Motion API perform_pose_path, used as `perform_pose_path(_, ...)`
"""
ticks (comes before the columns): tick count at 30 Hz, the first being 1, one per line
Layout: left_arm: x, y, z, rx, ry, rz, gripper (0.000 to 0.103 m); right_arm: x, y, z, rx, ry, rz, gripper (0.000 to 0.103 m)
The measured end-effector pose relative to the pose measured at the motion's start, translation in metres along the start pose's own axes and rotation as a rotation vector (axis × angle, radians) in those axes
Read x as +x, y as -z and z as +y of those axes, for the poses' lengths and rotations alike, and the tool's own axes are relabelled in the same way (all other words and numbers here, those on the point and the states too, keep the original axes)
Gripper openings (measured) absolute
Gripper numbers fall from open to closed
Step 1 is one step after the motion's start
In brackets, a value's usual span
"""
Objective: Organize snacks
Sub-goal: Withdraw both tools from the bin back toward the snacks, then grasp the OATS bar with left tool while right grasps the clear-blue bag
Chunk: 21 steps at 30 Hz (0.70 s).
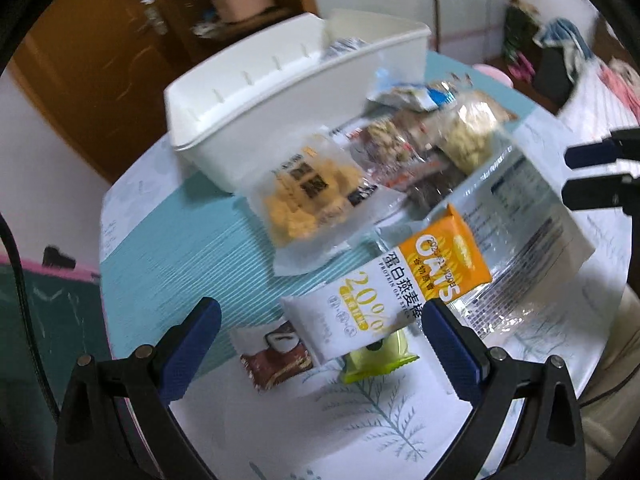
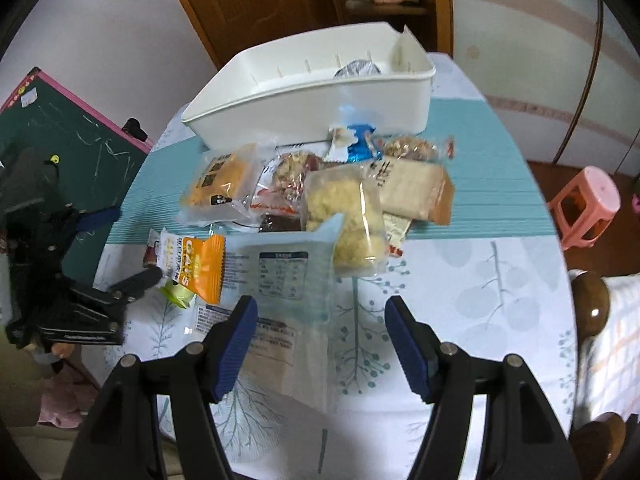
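Observation:
A pile of snack packets lies on the round table in front of a white bin (image 1: pixel 260 120) (image 2: pixel 312 100), which holds one silvery packet (image 2: pixel 356 69). My left gripper (image 1: pixel 320 308) (image 2: pixel 120 248) is open and low over an orange-and-white oat bar (image 1: pixel 404 288) (image 2: pixel 196 268), a brown wrapped sweet (image 1: pixel 276 356) and a small green packet (image 1: pixel 376 356); its pads touch none of them. My right gripper (image 2: pixel 320 304) (image 1: pixel 592 176) is open above a large clear labelled bag (image 2: pixel 280 276) (image 1: pixel 520 216). A yellow cracker packet (image 1: pixel 304 200) (image 2: pixel 218 184) lies near the bin.
The tablecloth (image 2: pixel 480 280) is white with a teal stripe, and its rim curves close on the left and right. A green chalkboard (image 2: pixel 60 128) leans at the left, a pink stool (image 2: pixel 584 204) stands at the right, and a wooden chair knob (image 2: pixel 592 308) is by the table edge.

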<state>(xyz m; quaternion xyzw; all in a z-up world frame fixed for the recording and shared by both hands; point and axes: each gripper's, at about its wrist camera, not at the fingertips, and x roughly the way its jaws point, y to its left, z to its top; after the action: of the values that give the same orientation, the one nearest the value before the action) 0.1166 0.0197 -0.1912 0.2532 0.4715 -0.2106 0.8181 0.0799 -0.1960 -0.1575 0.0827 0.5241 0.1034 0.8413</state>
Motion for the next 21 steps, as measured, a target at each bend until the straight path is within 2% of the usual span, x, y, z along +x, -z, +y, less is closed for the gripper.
perform_pose_path(5, 0.013, -0.008, -0.002, 0.066, 0.031, 0.012, 0.1, 0.02, -0.001, 0.002, -0.018, -0.037, 0.061, 0.067)
perform_pose_path(11, 0.024, -0.016, 0.0, 0.081, 0.104, 0.027, 0.1, 0.046, 0.006, 0.007, -0.033, -0.075, 0.132, 0.067)
perform_pose_path(13, 0.026, -0.017, 0.001, 0.087, 0.122, 0.033, 0.1, 0.051, 0.006, 0.008, -0.019, -0.116, 0.145, 0.067)
perform_pose_path(17, 0.027, -0.016, 0.0, 0.097, 0.152, 0.046, 0.1, 0.055, 0.007, 0.01, -0.026, -0.142, 0.152, 0.066)
perform_pose_path(20, 0.029, -0.015, -0.004, 0.12, 0.154, 0.056, 0.1, 0.057, 0.006, 0.01, -0.027, -0.161, 0.15, 0.061)
perform_pose_path(21, 0.03, -0.014, -0.007, 0.132, 0.144, 0.061, 0.1, 0.055, 0.004, 0.01, -0.026, -0.168, 0.145, 0.056)
